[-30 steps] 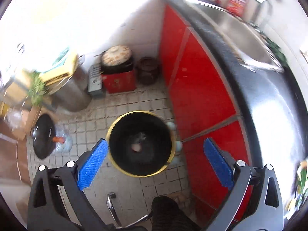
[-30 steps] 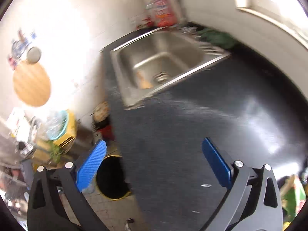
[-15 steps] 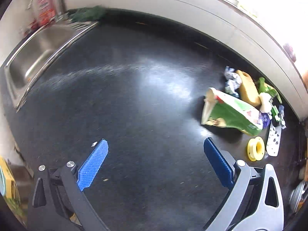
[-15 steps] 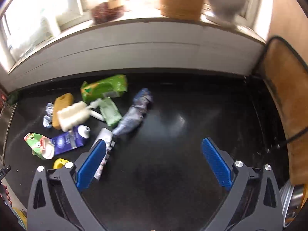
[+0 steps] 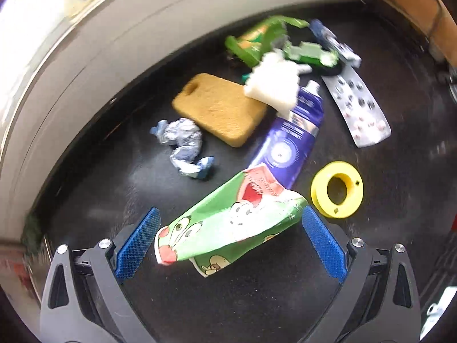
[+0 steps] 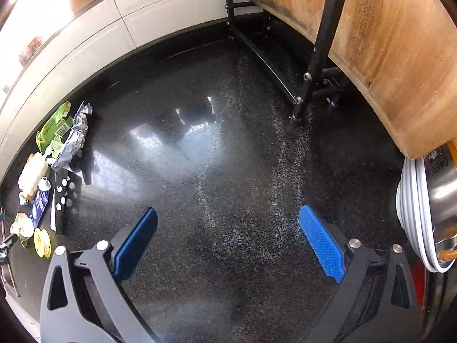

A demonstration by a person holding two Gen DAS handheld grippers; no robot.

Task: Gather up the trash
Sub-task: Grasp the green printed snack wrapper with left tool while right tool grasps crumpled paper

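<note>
my left hand-held gripper (image 5: 228, 238) is spread wide, green snack bag (image 5: 228, 223) between its pads on the black worktop (image 5: 257, 300). right hand-held gripper (image 6: 228, 240) wide too, over bare worktop.

A black speckled countertop (image 6: 228, 171) carries a green snack bag (image 5: 228, 225), purple tube (image 5: 294, 140), sponge (image 5: 220, 108), yellow spool (image 5: 337, 189) and blister pack (image 5: 357, 105).

Right gripper (image 6: 228, 237) is hanging over a bare patch of the black speckled countertop (image 6: 228, 157), blue pads spread wide with nothing between them. All the trash is way off at the left edge: green wrapper (image 6: 54, 127), crumpled foil (image 6: 74, 137), blister pack (image 6: 64, 197), yellow spool (image 6: 42, 242). Wooden board (image 6: 385, 43) leans in a black rack (image 6: 314, 57) on the right, steel pot (image 6: 437, 200) below it.
</note>
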